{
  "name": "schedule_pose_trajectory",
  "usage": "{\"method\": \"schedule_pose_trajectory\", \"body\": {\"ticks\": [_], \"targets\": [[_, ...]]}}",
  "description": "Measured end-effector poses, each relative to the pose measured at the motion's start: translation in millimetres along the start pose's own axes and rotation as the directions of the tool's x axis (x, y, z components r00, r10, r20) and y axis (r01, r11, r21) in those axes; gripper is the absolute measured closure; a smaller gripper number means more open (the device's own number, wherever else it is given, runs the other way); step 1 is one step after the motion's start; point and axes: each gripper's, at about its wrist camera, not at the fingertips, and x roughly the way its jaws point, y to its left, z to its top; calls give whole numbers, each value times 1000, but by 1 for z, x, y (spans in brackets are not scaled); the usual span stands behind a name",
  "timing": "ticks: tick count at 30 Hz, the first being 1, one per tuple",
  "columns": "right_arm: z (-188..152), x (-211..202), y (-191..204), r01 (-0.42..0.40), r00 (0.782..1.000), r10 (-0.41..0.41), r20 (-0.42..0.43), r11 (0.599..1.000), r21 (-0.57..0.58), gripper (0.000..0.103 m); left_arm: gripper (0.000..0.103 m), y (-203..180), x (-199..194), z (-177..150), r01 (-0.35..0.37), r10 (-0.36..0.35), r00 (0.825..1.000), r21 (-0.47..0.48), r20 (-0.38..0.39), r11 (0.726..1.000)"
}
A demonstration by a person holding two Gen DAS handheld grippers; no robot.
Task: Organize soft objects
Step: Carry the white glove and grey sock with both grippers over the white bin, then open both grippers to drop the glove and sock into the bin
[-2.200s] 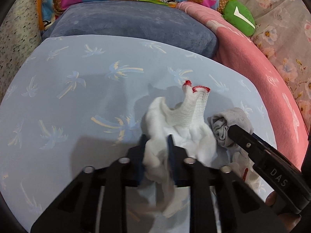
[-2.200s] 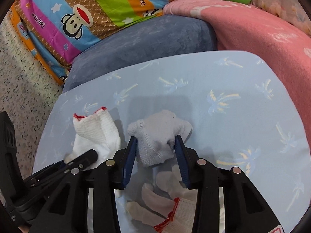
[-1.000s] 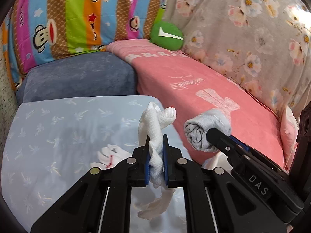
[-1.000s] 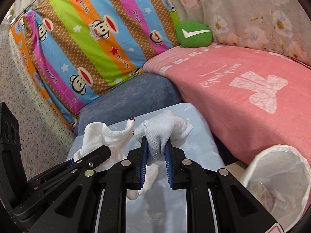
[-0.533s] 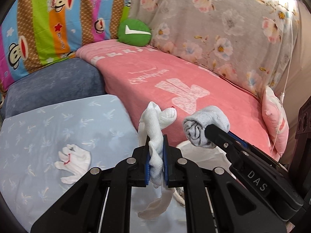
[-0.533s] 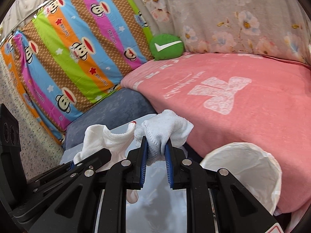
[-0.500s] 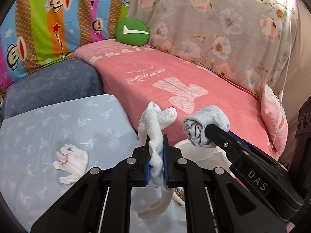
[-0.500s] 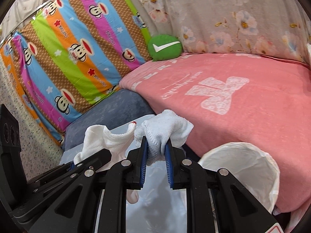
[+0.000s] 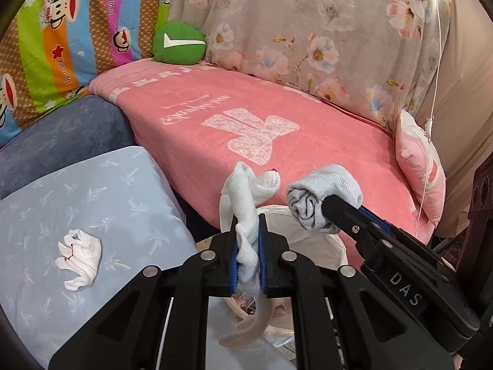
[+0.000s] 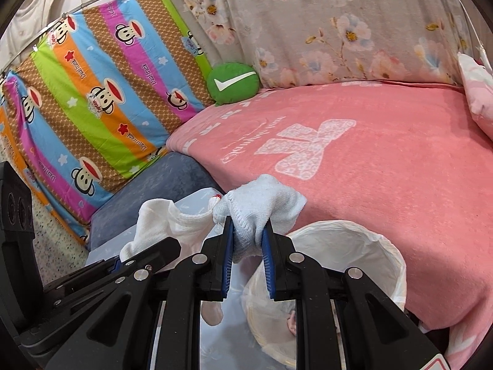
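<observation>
The left gripper is clamped tight on a white knit glove, its cuff bunched above the jaws and a finger dangling limp below them; the right gripper pinches a rolled grey-white sock the same way, narrow jaws biting the fabric near its middle; both bundles hang over the near rim of a bin lined with a white bag, which stands against the front edge of the pink blanket; a second white glove lies crumpled on the pale blue sheet, towards its near side and well apart from the bin; these things look light, soft and floppy, so they should sag and drape rather than hold a shape, and they seem unlikely to slip from the ribbed pads; a pinch on the thickest bunched fold looks the safest hold, since a loose finger or cuff edge could stretch and trail; on release a dangling end could catch on the bag's rim.
</observation>
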Motion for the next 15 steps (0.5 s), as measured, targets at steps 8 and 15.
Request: {"method": "schedule_pose_trajectory", "body": {"ticks": [8, 15], "targets": [[-5, -5, -21, 20, 1000, -20, -10, 999, 27, 86, 91, -13, 12, -4, 28, -29, 999, -3, -39, 1000], [-9, -8, -32, 34, 999, -34, -16, 999, 41, 86, 89, -24, 20, -5, 45, -45, 997, -7, -68, 999]]}}
